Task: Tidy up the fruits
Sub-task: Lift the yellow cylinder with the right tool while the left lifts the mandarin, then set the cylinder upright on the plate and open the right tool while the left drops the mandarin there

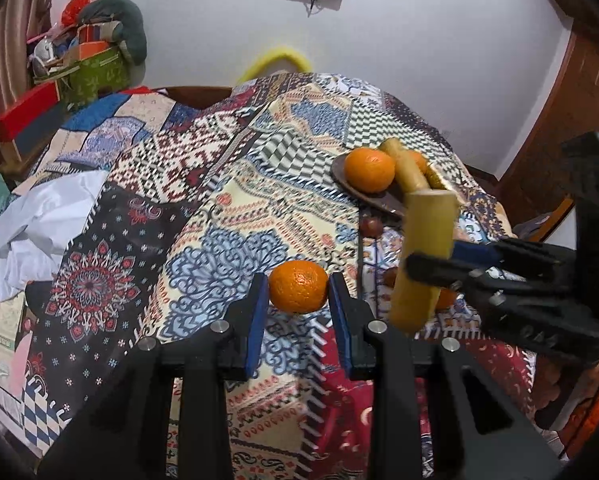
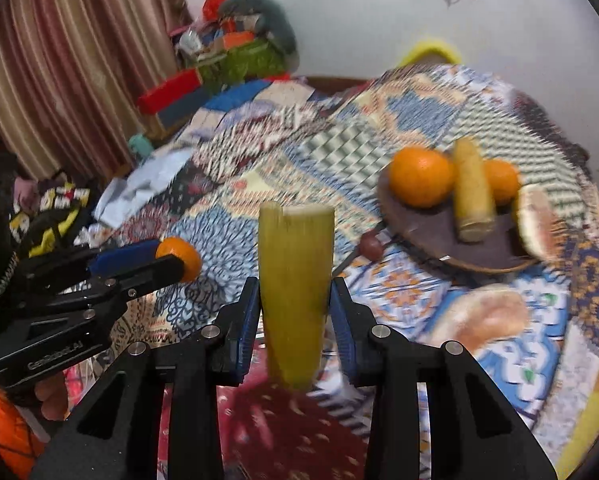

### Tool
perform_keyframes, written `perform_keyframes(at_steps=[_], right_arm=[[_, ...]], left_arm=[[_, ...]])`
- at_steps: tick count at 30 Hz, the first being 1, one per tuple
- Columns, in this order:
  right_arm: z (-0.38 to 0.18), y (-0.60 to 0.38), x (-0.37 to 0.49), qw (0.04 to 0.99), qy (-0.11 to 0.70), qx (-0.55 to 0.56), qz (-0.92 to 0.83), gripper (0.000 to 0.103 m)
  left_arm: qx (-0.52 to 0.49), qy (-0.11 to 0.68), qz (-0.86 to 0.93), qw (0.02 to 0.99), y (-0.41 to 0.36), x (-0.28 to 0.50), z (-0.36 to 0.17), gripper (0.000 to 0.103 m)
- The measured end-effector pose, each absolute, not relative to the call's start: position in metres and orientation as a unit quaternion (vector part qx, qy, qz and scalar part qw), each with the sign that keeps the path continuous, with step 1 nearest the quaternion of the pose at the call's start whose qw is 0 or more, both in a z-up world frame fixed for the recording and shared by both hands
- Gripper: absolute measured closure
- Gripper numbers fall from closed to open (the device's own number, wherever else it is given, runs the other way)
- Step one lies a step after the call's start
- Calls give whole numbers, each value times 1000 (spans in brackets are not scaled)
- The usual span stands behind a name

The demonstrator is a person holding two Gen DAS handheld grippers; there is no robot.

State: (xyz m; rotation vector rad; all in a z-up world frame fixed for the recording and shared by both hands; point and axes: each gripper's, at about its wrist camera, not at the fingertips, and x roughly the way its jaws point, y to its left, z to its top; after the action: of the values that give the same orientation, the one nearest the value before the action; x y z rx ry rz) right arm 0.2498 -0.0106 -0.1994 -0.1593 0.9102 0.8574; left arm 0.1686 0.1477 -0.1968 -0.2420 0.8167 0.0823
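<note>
My left gripper [image 1: 298, 292] is shut on an orange [image 1: 298, 286] and holds it above the patterned cloth; it also shows in the right wrist view [image 2: 179, 258]. My right gripper [image 2: 295, 304] is shut on a yellow-green sugarcane piece [image 2: 295, 288], held upright; it also shows in the left wrist view [image 1: 423, 256]. A dark brown plate [image 2: 431, 224] at the right holds two oranges [image 2: 421, 176], a second cane piece [image 2: 473, 196] and a fruit slice [image 2: 535, 220]. The plate also shows in the left wrist view [image 1: 379, 200].
A small brown round fruit [image 2: 370, 246] lies on the cloth by the plate. Pale peach-coloured fruit pieces [image 2: 483, 316] lie in front of the plate. Crumpled white cloth [image 1: 35, 224] lies at the left. Boxes and clutter [image 1: 87, 60] stand at the back left.
</note>
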Motion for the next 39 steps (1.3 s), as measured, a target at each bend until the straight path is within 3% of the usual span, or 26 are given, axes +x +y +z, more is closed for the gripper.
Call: perform_keyframes(at_steps=[15, 39], right_arm=[[-151, -83, 286, 870, 359, -37, 336, 71], [-184, -90, 357, 867, 382, -38, 318, 71]], left_arm=[[-94, 375, 3, 922, 107, 217, -167, 73], [-75, 427, -40, 900, 69, 328, -208, 73]])
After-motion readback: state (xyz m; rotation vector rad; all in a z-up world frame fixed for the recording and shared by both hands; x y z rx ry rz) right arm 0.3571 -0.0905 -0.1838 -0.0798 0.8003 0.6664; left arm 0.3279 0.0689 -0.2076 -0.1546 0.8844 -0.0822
